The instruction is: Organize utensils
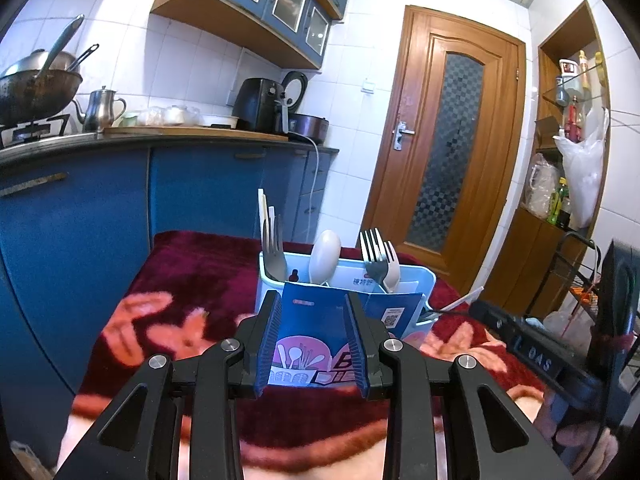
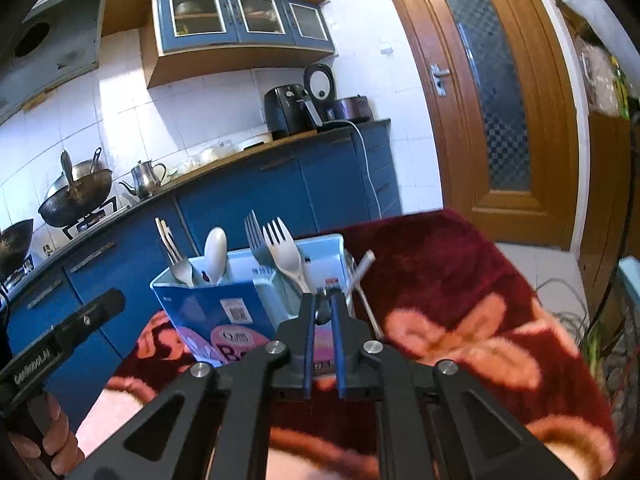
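A light-blue utensil holder (image 1: 424,276) with a blue card sleeve (image 1: 316,320) stands on the red blanket. It holds chopsticks (image 1: 262,212), a grey fork (image 1: 274,256), a white spoon (image 1: 324,256) and a grey and a white fork (image 1: 378,256). My left gripper (image 1: 313,300) clamps the sleeve's front panel between its fingers. At the holder's (image 2: 320,246) right side, my right gripper (image 2: 323,300) is nearly shut on a small grey metal utensil (image 2: 321,315); I cannot tell which kind. A white stick (image 2: 362,272) and a metal rod (image 2: 372,320) lean just right of it.
The red floral blanket (image 2: 460,300) covers the table and drops off at its far edge. Blue kitchen cabinets (image 1: 100,220) run behind and to the left. A wooden door (image 1: 444,140) and a shelf with bottles and bags (image 1: 568,160) stand at the right.
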`<state>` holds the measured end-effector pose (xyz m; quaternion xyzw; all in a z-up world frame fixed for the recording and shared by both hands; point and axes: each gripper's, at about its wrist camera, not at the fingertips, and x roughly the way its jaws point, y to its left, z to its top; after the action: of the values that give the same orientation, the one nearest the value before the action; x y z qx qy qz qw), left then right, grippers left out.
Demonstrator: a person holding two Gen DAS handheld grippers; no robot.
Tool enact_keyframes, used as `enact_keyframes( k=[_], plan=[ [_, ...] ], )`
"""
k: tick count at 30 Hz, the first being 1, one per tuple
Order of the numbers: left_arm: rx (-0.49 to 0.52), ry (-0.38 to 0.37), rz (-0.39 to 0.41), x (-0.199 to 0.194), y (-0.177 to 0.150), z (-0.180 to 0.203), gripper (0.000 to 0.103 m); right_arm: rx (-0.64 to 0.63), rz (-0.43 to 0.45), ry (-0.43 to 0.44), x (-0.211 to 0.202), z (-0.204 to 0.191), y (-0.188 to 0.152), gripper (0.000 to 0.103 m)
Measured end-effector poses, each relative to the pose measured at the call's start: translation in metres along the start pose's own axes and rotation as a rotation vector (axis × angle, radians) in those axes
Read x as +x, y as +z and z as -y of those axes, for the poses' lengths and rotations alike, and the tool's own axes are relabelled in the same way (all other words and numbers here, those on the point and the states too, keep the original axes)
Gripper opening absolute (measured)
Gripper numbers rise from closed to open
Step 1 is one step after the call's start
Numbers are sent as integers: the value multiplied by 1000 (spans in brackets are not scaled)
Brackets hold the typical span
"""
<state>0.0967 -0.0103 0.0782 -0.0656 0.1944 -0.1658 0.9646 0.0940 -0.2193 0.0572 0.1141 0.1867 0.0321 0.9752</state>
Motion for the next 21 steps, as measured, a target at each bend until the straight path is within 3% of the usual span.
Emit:
enact_keyframes(
  k=[12,21],
  plan=[
    [-13,-10,4,-1,0,-5,33,-64,39,12,5,-16,37,4],
    [-13,-15,11,-2,0,-6,32,-133,-55,4,15,-22,54,4]
  ],
)
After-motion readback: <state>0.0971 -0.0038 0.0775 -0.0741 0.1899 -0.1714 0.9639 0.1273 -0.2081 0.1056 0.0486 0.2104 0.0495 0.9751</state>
